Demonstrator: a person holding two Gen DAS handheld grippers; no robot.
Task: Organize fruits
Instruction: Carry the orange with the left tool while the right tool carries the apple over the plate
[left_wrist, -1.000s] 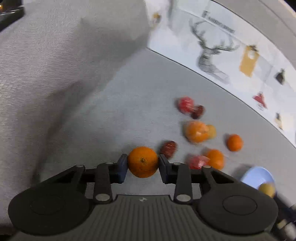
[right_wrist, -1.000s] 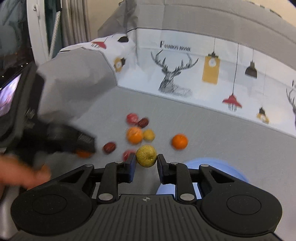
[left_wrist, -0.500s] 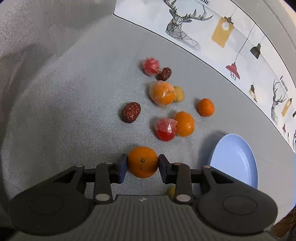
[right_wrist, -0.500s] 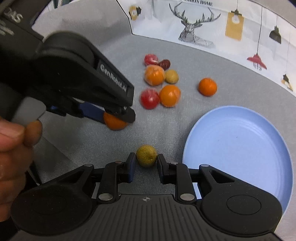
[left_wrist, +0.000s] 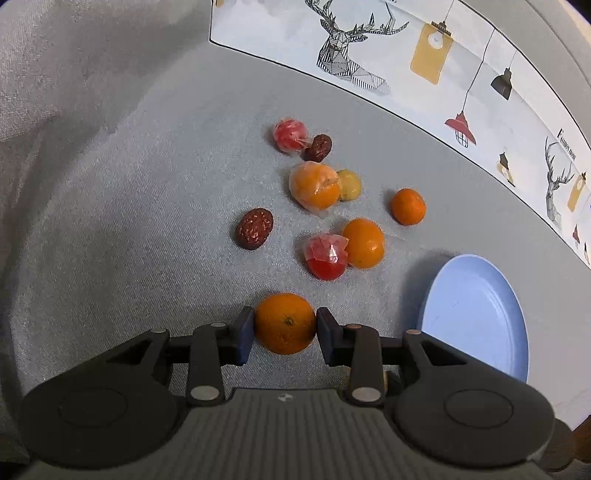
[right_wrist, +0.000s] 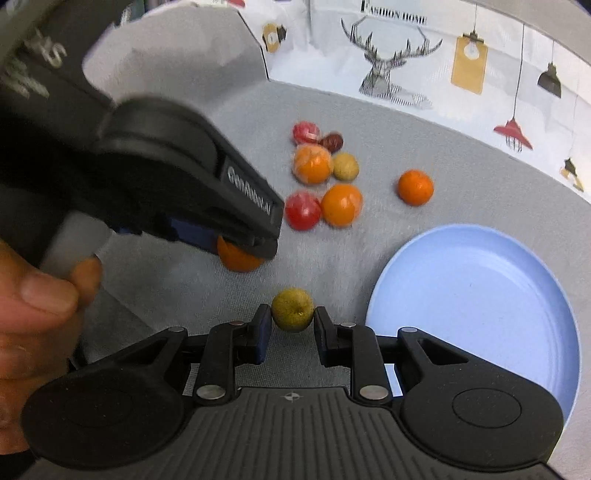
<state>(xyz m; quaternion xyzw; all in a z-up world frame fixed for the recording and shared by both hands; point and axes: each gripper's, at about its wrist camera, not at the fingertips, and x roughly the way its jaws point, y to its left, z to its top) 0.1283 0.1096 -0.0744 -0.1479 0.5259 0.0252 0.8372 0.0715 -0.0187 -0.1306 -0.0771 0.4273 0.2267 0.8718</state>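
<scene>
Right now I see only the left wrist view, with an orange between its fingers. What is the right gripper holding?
Observer: The right gripper is shut on a small yellow-green fruit.
Reviewer: Is that fruit over the plate?
Observer: No, it sits beside the blue plate, clear of its rim.
Reviewer: Does the left gripper show from there?
Observer: Yes, the left gripper crosses that view, with the orange peeking out below its fingers and a hand on its handle.
</scene>
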